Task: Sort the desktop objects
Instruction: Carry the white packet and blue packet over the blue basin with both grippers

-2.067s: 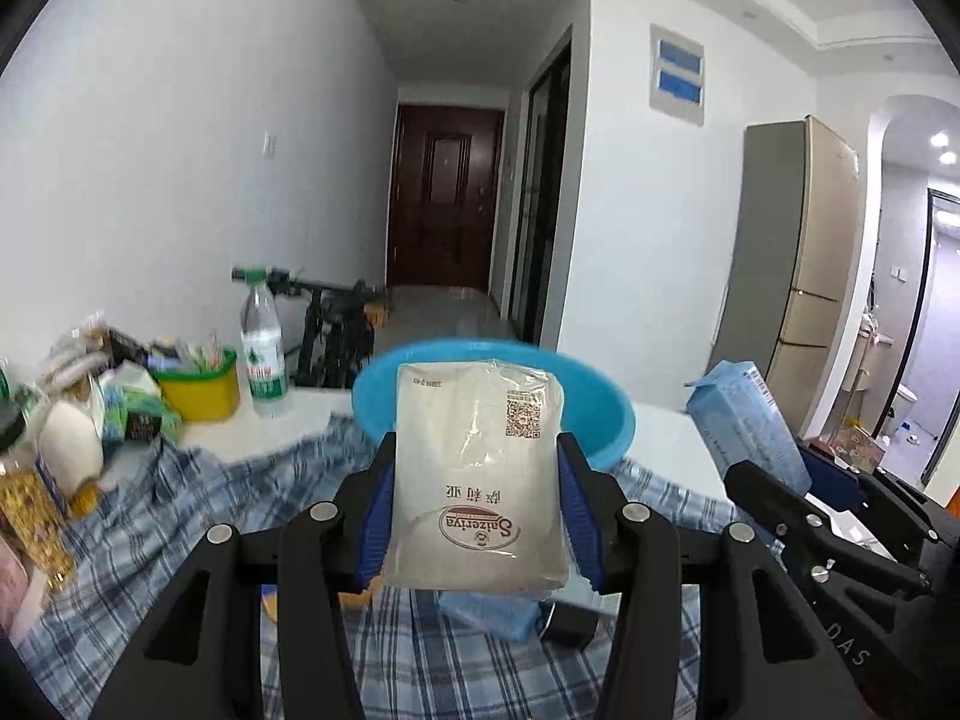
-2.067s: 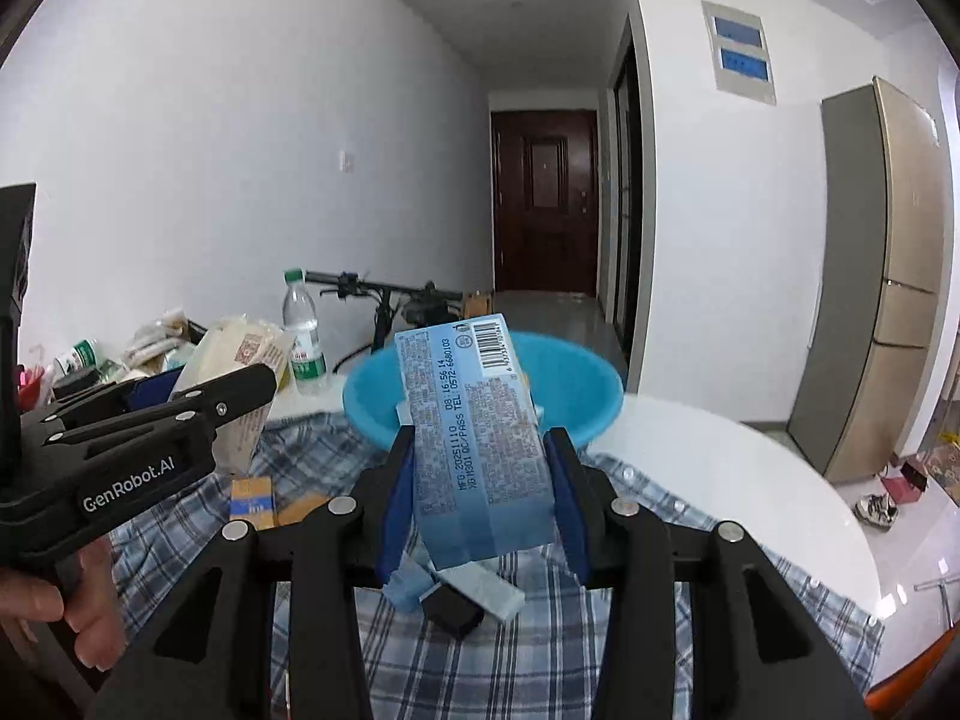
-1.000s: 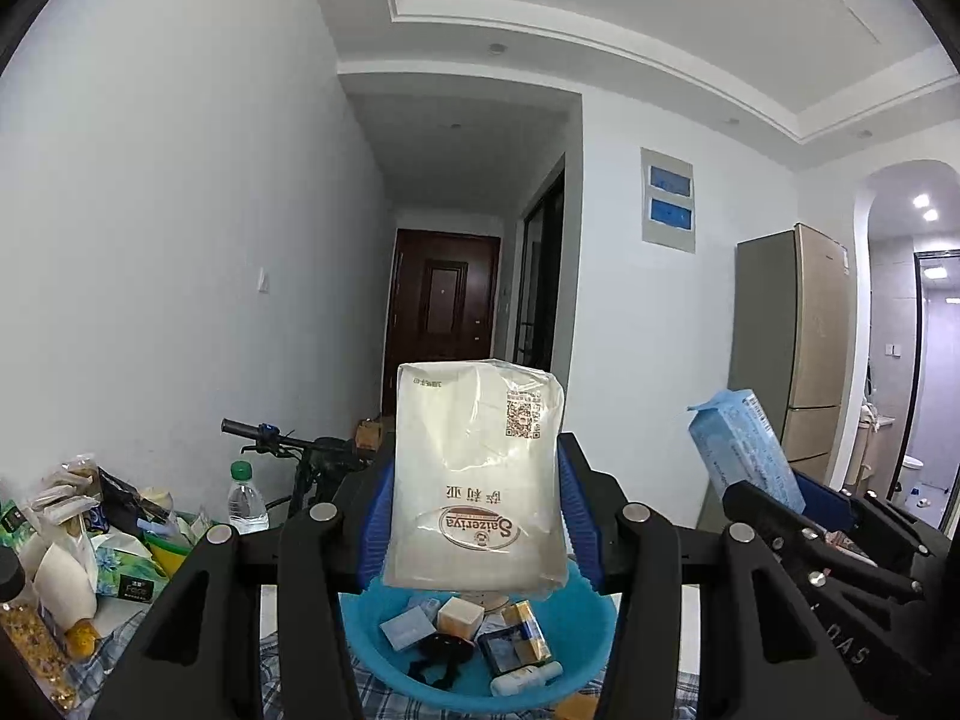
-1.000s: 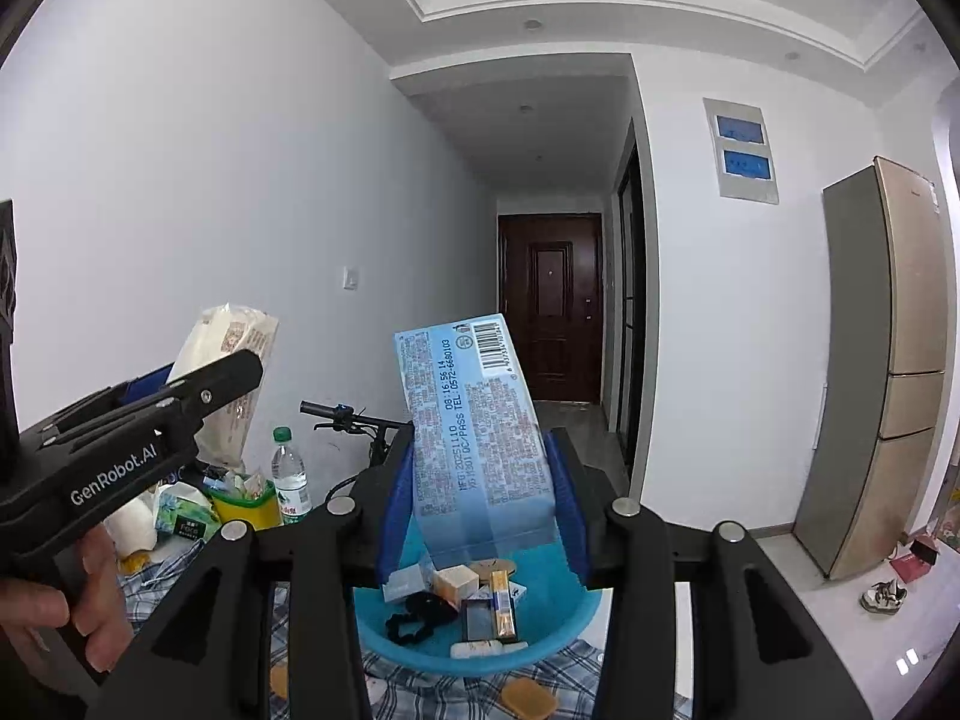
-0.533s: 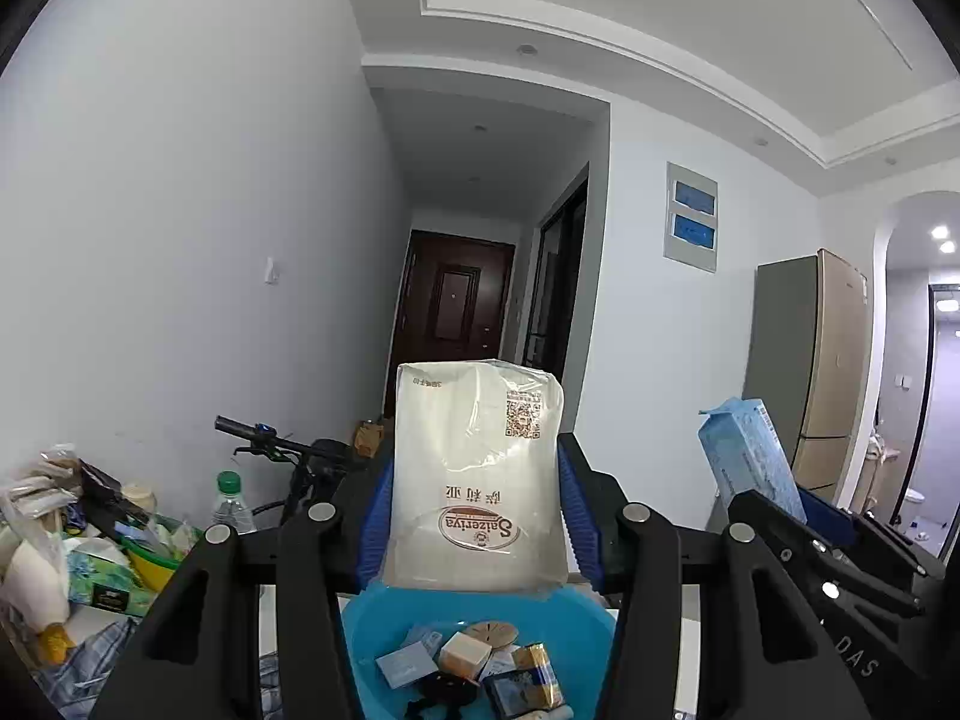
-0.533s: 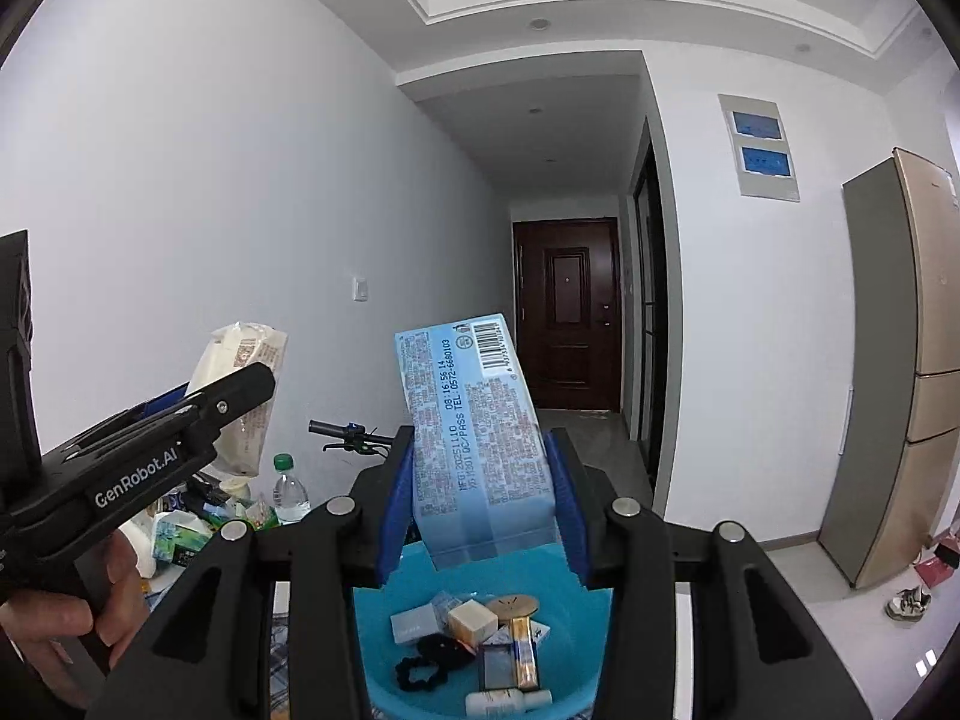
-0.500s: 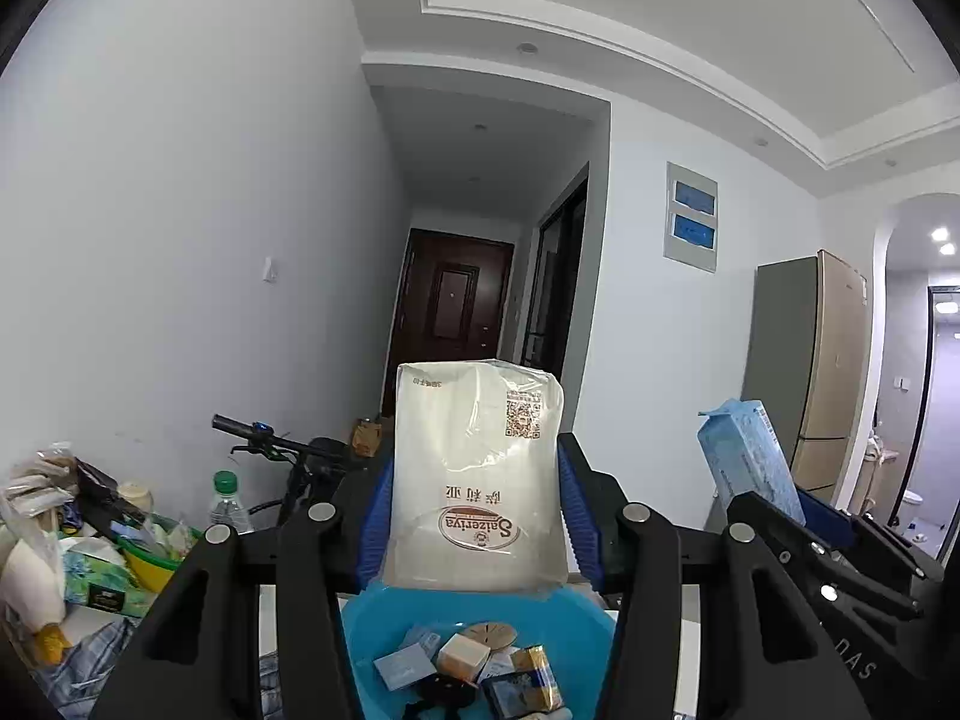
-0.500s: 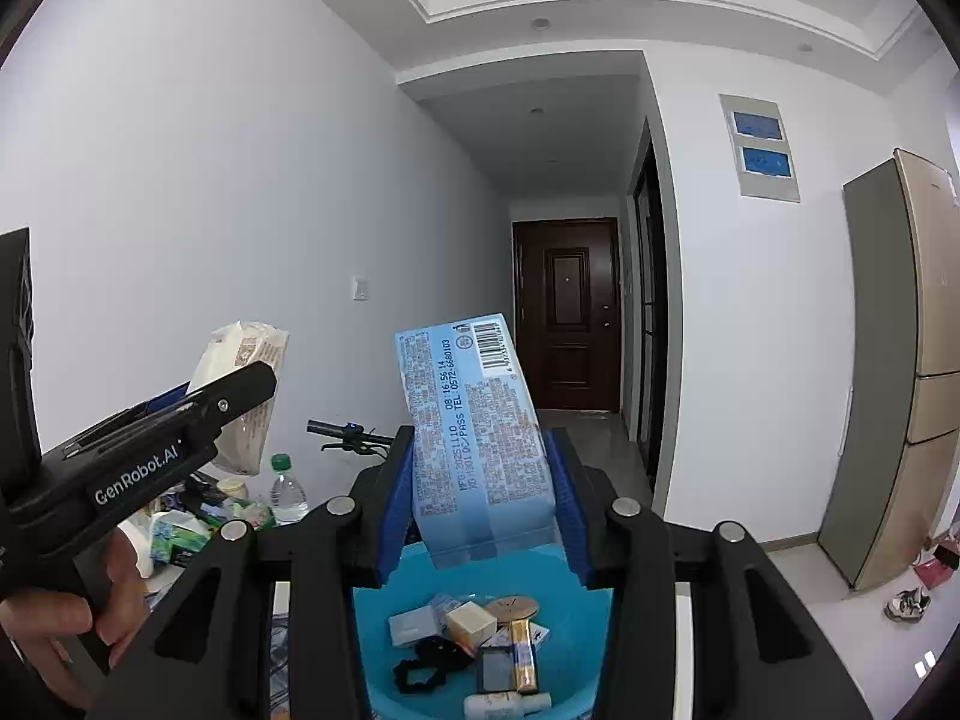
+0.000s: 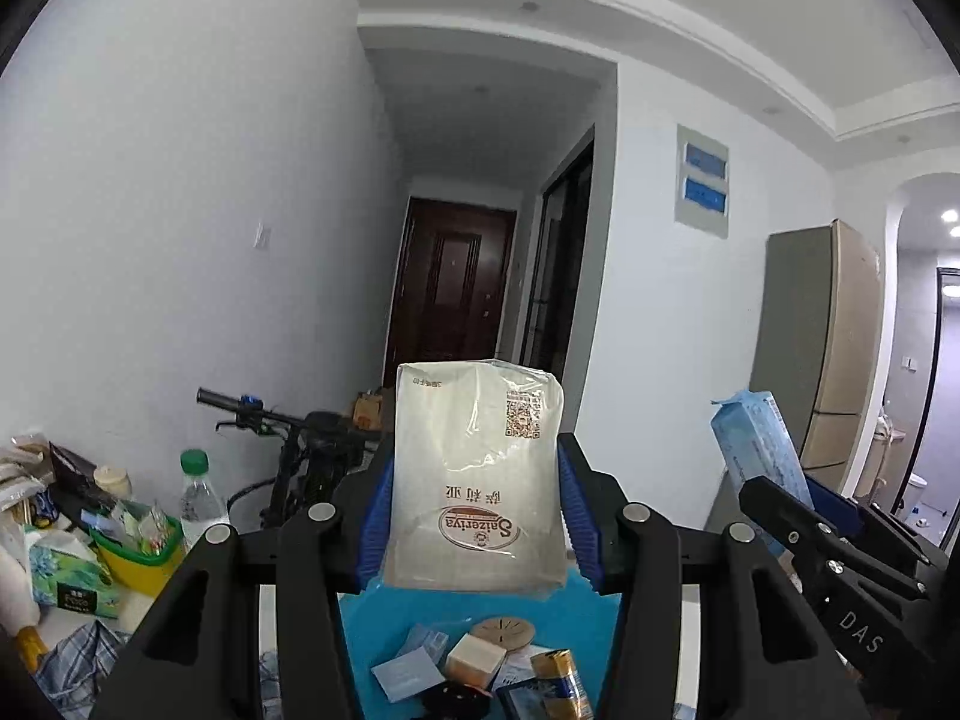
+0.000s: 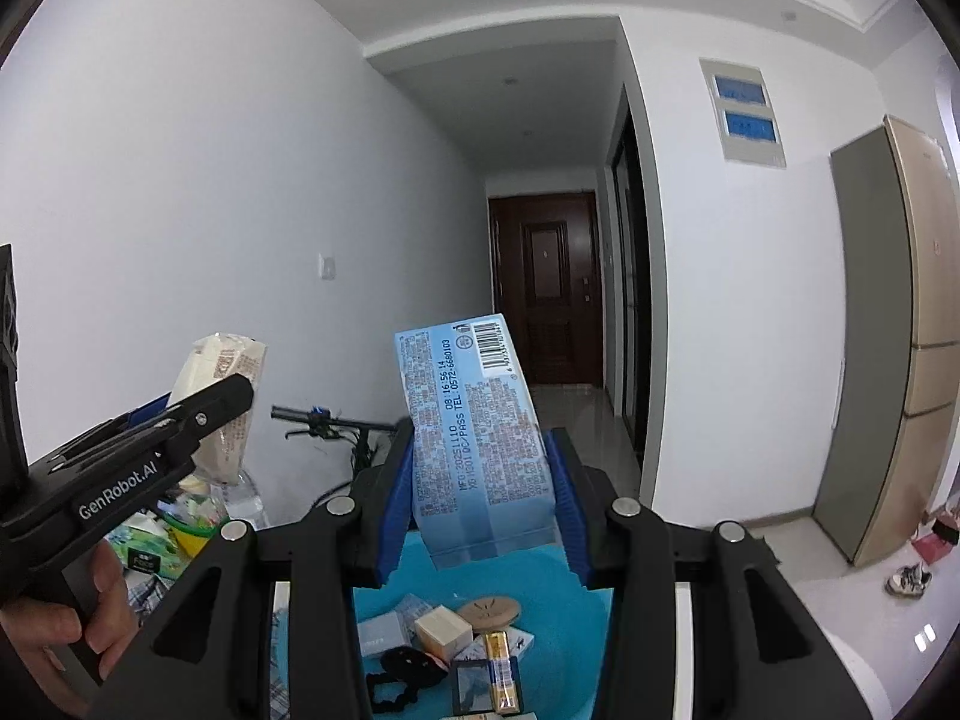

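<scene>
A white-walled room with a hallway and a dark door (image 9: 450, 282) lay behind the worktop, a tall fridge (image 10: 888, 336) standing off to one side and a bicycle's handlebar (image 9: 240, 405) poking in by the wall.

The left hand-held gripper (image 9: 477, 510) was clamped on a white packet (image 9: 474, 480), its blue pads pressing the two long edges while the packet stood upright with its print upside down. The right hand-held gripper (image 10: 480, 510) gripped a pale blue pack (image 10: 474, 426) the same way, this one leaning a little. Both hung just above a blue basin (image 10: 558, 594) that already held small boxes, a battery and a round wooden disc.

Both packs looked light and soft: film wrappers that would dent and slide under pressure, so a hold across the narrow width low on the body, as shown, seemed the safest place. The white packet's glossy film probably made it the slipperier of the two.

Both hand-held grippers pointed nearly level, tipped slightly down, side by side. In the right wrist view, the person's left hand (image 10: 66, 618) was wrapped round its handle, fingers curled beneath. At the worktop's left edge sat a water bottle (image 9: 201, 498) and a yellow tub (image 9: 141, 558) of clutter.
</scene>
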The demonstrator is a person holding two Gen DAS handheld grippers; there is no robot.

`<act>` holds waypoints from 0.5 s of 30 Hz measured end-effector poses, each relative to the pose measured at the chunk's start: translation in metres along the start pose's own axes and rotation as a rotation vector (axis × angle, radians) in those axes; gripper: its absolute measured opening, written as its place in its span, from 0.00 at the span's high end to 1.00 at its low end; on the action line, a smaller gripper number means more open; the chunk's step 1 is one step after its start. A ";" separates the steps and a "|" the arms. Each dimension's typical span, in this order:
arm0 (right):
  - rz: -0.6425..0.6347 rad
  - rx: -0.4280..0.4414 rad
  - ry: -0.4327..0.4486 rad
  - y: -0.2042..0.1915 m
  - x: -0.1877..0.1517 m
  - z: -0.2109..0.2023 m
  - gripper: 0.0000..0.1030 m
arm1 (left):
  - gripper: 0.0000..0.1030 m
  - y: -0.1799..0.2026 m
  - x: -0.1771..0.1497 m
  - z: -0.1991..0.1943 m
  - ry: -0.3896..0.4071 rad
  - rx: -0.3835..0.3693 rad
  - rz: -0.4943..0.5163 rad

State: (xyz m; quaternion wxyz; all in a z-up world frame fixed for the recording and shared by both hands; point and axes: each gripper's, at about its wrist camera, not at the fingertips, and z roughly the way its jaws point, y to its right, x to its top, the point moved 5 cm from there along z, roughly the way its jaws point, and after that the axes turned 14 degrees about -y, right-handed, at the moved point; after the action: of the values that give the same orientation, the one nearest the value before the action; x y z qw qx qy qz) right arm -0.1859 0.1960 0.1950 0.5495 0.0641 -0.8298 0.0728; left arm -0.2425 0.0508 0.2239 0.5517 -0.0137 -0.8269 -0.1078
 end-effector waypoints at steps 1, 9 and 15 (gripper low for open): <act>0.005 -0.004 -0.017 0.002 -0.002 0.006 0.60 | 0.50 -0.002 -0.003 0.007 -0.014 -0.001 -0.002; 0.017 -0.028 -0.075 0.014 -0.004 0.035 0.60 | 0.50 -0.007 -0.015 0.035 -0.060 0.023 0.014; 0.021 -0.026 -0.112 0.021 -0.004 0.054 0.60 | 0.50 -0.011 -0.024 0.063 -0.128 0.041 0.019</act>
State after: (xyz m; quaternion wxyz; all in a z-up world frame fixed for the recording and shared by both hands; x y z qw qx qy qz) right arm -0.2369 0.2063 0.1692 0.5024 0.0523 -0.8606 0.0641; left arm -0.2919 0.0546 0.1765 0.4990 -0.0172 -0.8623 -0.0846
